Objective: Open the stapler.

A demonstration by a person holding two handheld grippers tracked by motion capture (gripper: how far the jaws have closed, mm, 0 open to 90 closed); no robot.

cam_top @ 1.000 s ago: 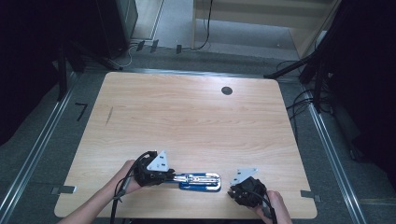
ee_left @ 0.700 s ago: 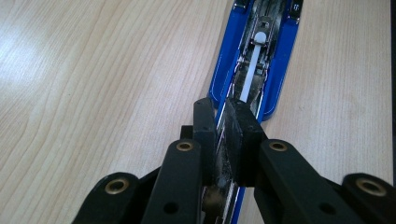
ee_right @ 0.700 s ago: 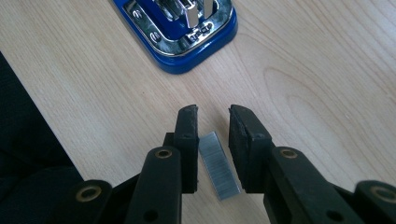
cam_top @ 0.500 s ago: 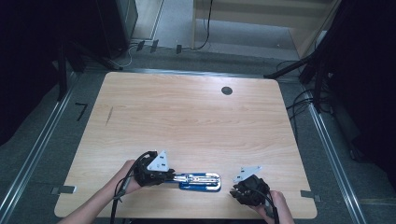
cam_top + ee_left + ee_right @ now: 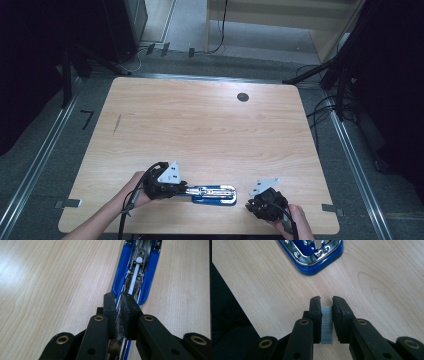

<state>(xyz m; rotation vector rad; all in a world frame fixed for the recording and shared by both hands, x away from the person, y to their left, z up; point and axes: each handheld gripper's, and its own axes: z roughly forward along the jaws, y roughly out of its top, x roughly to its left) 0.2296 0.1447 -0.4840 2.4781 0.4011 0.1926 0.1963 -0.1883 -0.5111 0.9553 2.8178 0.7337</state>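
Left gripper [image 5: 186,189]: clamped on the open blue stapler's [image 5: 215,194] rear end.
Right gripper [image 5: 327,305]: jaws just closing, pinching staple strip [image 5: 327,325].
Stapler: near table's [image 5: 200,125] front edge.
Free room: far tabletop.

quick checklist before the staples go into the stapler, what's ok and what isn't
1. Stapler opened flat on the table: ok.
2. Left tool clamped on the stapler's near end to steady it: ok.
3. Staples gripped between the right tool jaws: ok.
4. Strip straight in the grip, not skewed: ok.
5. Staple channel free of old staples: cannot tell; a white pusher rod lies in it.
6. Right tool lined up over the channel: not ok, it sits beside the stapler's far end.
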